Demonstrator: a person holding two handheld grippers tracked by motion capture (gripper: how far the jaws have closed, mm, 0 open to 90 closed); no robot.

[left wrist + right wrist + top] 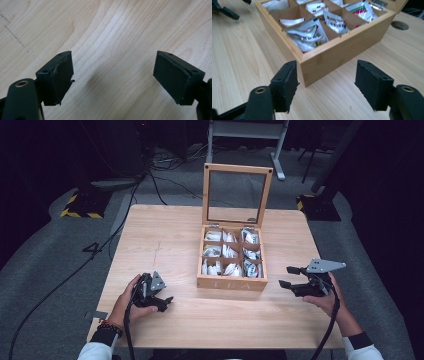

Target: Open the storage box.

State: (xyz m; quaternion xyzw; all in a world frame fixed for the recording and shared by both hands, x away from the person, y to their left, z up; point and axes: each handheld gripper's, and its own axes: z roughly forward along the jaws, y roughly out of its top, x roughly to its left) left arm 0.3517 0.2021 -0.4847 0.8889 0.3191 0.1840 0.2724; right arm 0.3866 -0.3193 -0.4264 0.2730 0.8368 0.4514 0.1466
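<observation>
High view puts your right gripper (292, 276) near the tea box (231, 282), whose lid (236, 195) stands upright; a careless push at that corner could shove the box. Your left gripper (162, 299) sits well apart. Both jaws gape wide, holding nothing.

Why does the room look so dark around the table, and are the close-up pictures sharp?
High view: light falls on the table alone, the floor beyond fades to black, and the tea box looks soft. Left gripper view: wood grain is crisp, with a faint shadow between the pads. Right gripper view: the tea packets show bright glare, and the far box corner blurs.
</observation>
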